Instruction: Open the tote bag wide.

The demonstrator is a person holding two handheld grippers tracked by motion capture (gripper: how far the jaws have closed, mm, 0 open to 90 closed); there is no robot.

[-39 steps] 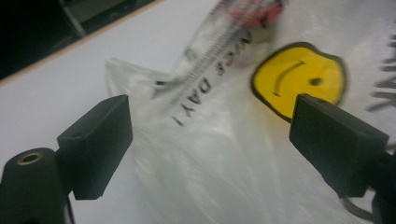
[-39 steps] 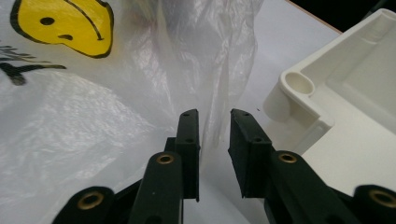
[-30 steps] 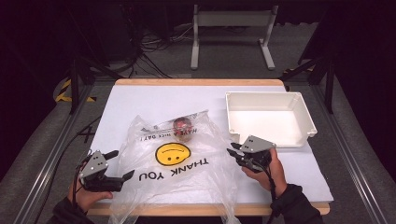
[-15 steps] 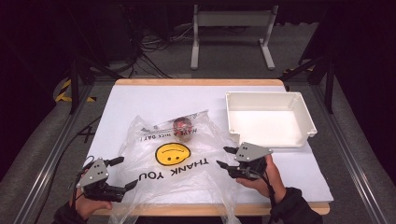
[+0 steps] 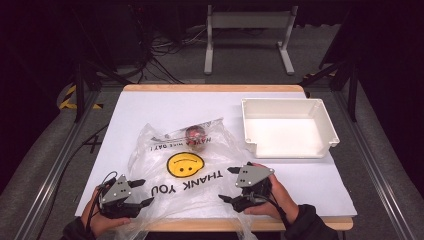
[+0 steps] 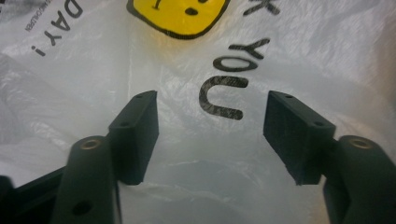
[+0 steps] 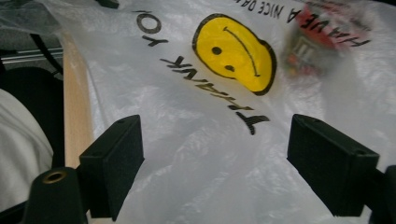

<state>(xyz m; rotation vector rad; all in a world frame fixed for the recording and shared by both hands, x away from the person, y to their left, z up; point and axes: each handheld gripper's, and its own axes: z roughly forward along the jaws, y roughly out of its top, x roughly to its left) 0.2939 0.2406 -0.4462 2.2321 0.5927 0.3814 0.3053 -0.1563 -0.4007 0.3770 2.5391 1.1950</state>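
A clear plastic bag [image 5: 165, 192] printed with a yellow smiley [image 5: 185, 164] and "THANK YOU" lies flat on the white table top. A red wrapped item [image 5: 196, 134] sits inside its far end, blurred in the right gripper view [image 7: 317, 42]. My left gripper [image 5: 144, 192] rests at the bag's near left edge, open. Its jaws have just been closing, and the film [image 6: 303, 56] lies under them, not pinched [image 6: 210, 135]. My right gripper [image 5: 227, 184] is at the bag's near right edge, open. Its jaws have just been opening, spread wide over the film [image 7: 154, 84], which is not pinched.
An empty white tray [image 5: 330, 132] stands at the back right of the table. The wooden front edge [image 5: 320, 223] runs just behind both hands. Part of the bag hangs over that edge. Dark floor, cables and a metal stand lie beyond the table.
The right gripper moved left and toward the front edge and its jaws spread apart. The left gripper edged right onto the bag and lower, its jaws narrower than before.
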